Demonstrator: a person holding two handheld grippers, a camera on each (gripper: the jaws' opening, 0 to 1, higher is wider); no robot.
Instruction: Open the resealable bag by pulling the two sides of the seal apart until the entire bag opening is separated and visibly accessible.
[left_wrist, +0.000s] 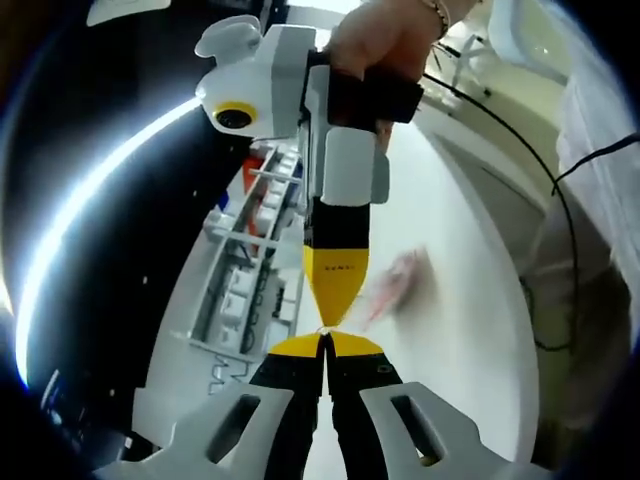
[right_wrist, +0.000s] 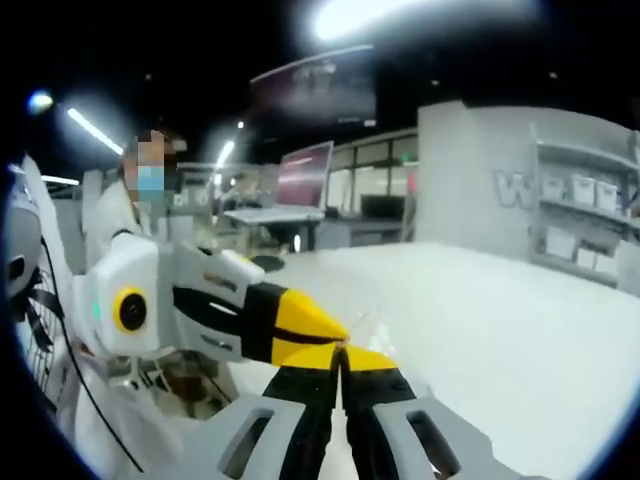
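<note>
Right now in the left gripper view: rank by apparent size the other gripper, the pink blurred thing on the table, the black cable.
1. Other gripper, the right gripper, largest, but nearest the camera.
2. Pink blurred thing on the white table.
3. Black cable: long but thin, so its rank is unsure.

The bag (left_wrist: 397, 285) is a pinkish blur on the table (left_wrist: 470, 330).

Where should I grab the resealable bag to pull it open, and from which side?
The resealable bag is a blurred pinkish shape over the white table, and its seal cannot be made out. Probably pinch the lip on each side of the seal, with the left tool and right tool coming from opposite sides, as they meet tip to tip now, both shut.
</note>
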